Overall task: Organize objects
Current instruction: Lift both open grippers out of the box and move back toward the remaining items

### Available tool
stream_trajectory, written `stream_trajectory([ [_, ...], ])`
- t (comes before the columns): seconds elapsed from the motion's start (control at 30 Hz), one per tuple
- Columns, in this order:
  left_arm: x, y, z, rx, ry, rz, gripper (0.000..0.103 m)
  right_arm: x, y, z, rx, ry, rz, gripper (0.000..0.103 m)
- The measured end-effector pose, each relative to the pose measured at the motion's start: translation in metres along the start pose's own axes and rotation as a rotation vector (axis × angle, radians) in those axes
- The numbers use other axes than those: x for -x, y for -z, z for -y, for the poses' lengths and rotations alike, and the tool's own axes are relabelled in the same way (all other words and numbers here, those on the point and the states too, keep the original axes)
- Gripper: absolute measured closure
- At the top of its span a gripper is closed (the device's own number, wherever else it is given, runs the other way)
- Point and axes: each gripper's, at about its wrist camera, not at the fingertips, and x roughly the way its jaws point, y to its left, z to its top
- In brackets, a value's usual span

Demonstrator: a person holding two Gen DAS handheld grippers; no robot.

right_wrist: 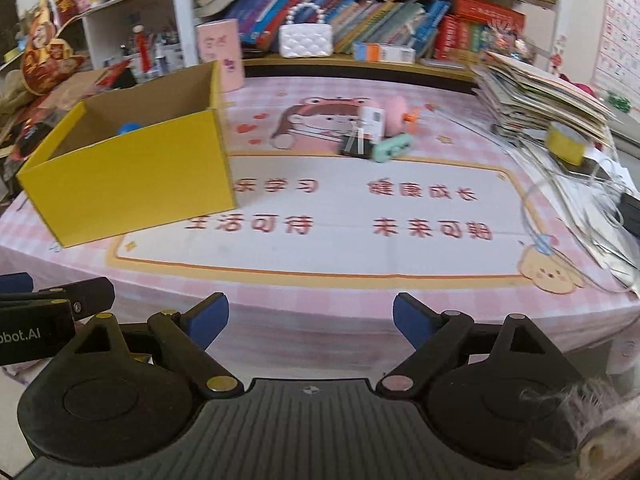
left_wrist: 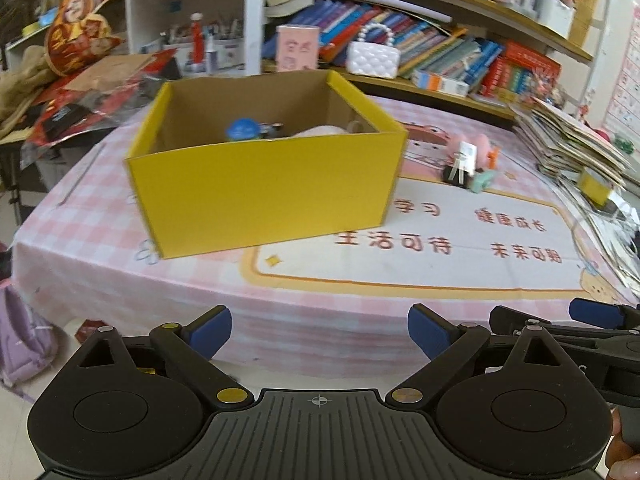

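Note:
A yellow cardboard box (left_wrist: 264,184) (right_wrist: 128,176) stands open on the pink checked tablecloth (left_wrist: 120,280) (right_wrist: 320,292). Inside it I make out a blue round toy (left_wrist: 242,129) (right_wrist: 129,127) and something pale pink (left_wrist: 320,131). To its right lies a small heap: a pink plush toy (left_wrist: 474,146) (right_wrist: 394,114), a black binder clip (left_wrist: 458,174) (right_wrist: 354,145) and a mint green piece (left_wrist: 482,180) (right_wrist: 392,148). My left gripper (left_wrist: 320,334) hangs open over the table's near edge, nothing between its fingers. My right gripper (right_wrist: 310,320) is likewise open and empty, beside the left one.
A stack of papers and books (right_wrist: 536,96) with a yellow tape roll (right_wrist: 566,142) and cables fills the table's right side. Bookshelves (left_wrist: 440,52) run along the back, with a white pearl-handled bag (right_wrist: 306,40) and a pink cylinder (right_wrist: 220,54). Clutter and red packaging (left_wrist: 80,92) sit at the left.

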Motion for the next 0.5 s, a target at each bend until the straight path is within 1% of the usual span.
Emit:
stream_trajectory([
  [0.3,-0.022,-0.014,0.045,-0.062,0.062,-0.022,0.006,-0.006,-0.006,0.044,-0.058,0.065,-0.012,0.013],
  [0.5,-0.038,-0.030,0.075,-0.081,0.081,-0.016,0.006,-0.015,-0.022,0.074,-0.070,0.086,-0.007,0.012],
])
